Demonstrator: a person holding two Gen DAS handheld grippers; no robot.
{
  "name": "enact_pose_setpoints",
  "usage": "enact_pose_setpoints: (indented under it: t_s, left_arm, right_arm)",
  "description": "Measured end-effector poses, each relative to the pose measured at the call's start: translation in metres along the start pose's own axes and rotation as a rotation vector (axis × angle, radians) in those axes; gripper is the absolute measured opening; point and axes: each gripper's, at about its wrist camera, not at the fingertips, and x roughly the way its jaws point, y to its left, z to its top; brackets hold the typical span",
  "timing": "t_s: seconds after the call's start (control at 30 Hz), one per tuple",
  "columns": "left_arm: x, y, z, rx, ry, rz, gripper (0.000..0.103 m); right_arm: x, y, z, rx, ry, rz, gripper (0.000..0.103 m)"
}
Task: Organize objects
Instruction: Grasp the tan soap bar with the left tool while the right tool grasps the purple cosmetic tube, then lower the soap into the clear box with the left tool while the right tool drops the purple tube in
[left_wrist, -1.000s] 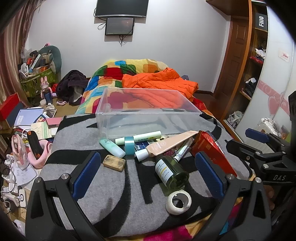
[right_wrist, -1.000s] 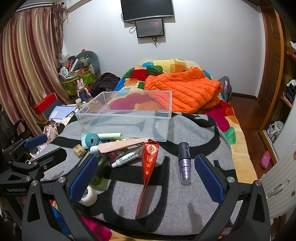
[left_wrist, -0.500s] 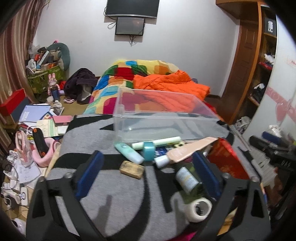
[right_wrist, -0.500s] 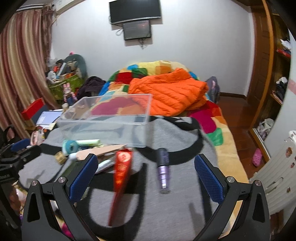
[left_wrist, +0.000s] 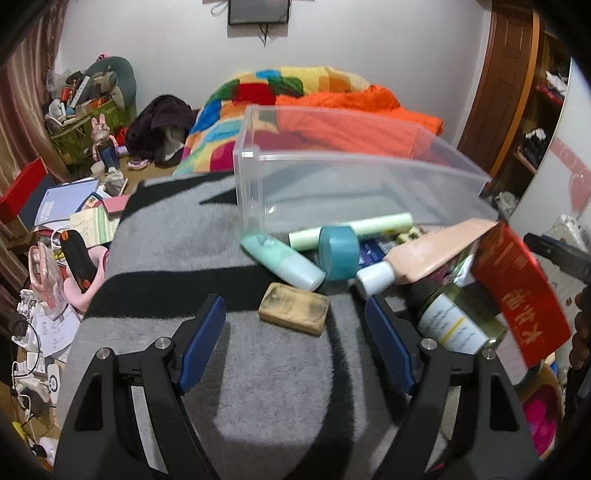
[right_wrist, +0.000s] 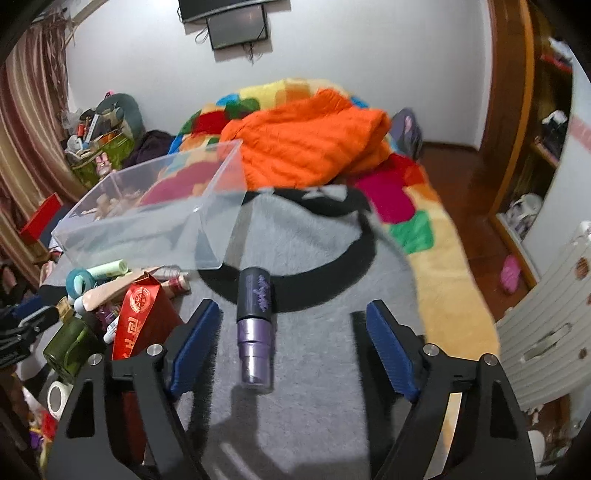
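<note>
On the grey and black blanket, a tan block lies flat just beyond the tips of my left gripper. The jaws are closing, and both blue pads stand clear of the block. In the right wrist view a purple bottle lies on its side between the fingers of my right gripper, nearer the left pad. Those jaws are closing too, without contact. A clear plastic box stands empty behind the items.
Beside the block lie a mint tube, teal jar, peach tube, green glass bottle and red packet. An orange jacket lies on the bed beyond. Books and clutter cover the floor at left.
Both grippers have come down and forward toward the blanket, and their jaws have narrowed. The tan block now sits at the left gripper's tips and the purple bottle between the right's fingers.
</note>
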Motion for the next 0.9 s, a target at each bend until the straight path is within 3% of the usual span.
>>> enact_pose_setpoints:
  t_s: [0.13,0.4,0.47,0.63,0.9]
  left_arm:
    - [0.015,0.003,0.001,-0.003,0.045,-0.009,0.077]
    - [0.017,0.01,0.0,-0.015,0.023,-0.004,0.046]
    - [0.015,0.012,-0.003,-0.015,0.015,0.001,0.044]
    - [0.009,0.014,-0.007,-0.032,0.009,0.009,0.043]
    - [-0.015,0.018,0.002,-0.062,-0.047,0.01,0.043]
  right_arm:
    - [0.017,0.012,0.004,-0.028,0.037,0.044,0.068]
    - [0.034,0.013,0.005,-0.014,0.071,0.088,0.032]
    - [0.036,0.012,0.003,-0.012,0.081,0.091,0.025]
    - [0.045,0.004,-0.001,0.0,0.115,0.075,0.025]
    - [0.028,0.006,0.005,-0.005,0.054,0.065,0.023]
